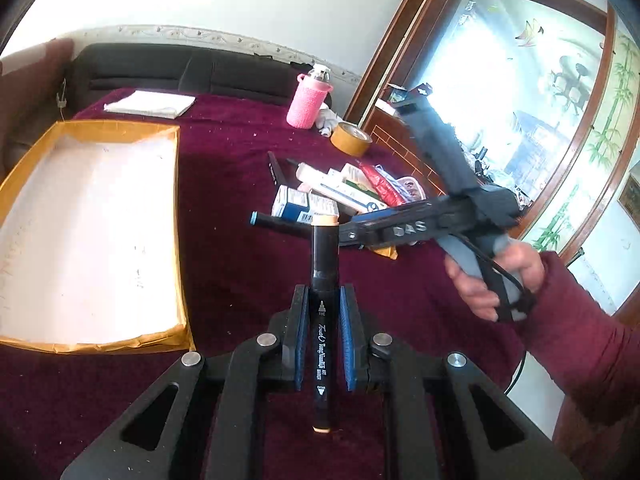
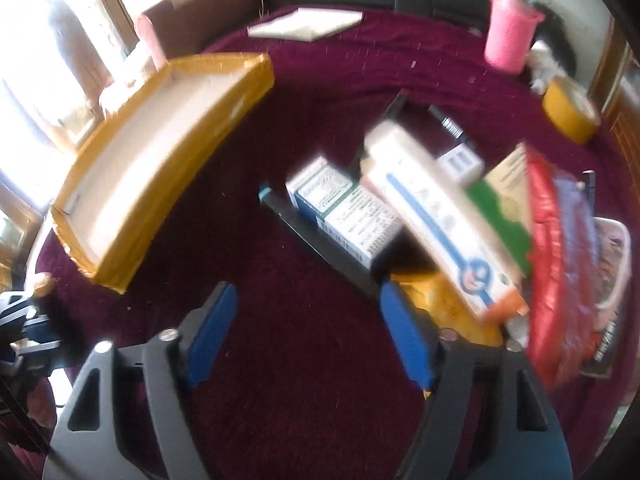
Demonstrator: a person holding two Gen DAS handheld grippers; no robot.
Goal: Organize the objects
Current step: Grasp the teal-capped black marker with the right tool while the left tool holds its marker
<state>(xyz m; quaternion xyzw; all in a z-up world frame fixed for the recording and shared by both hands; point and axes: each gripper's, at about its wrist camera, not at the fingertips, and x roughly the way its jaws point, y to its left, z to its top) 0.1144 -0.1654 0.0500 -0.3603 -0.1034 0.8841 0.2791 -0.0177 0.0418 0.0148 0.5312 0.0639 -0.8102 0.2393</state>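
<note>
My left gripper (image 1: pixel 324 300) is shut on a black art marker (image 1: pixel 323 280) with orange caps, held above the dark red cloth. An empty shallow box (image 1: pixel 92 232) with yellow-taped walls lies to its left; it also shows in the right wrist view (image 2: pixel 168 152). A heap of small boxes and packets (image 1: pixel 340 192) lies ahead. My right gripper (image 2: pixel 308 304) is open and empty, low over the cloth, next to the heap (image 2: pixel 440 208). A black marker with a blue cap (image 2: pixel 312 232) lies at the heap's near edge by the right finger (image 2: pixel 404 336). My right gripper also shows in the left wrist view (image 1: pixel 348 236).
A pink knitted bottle (image 1: pixel 308 100) and a roll of yellow tape (image 1: pixel 351 138) stand at the back of the cloth. A white folded paper (image 1: pixel 150 104) lies at the far left. A black sofa back (image 1: pixel 180 68) runs behind.
</note>
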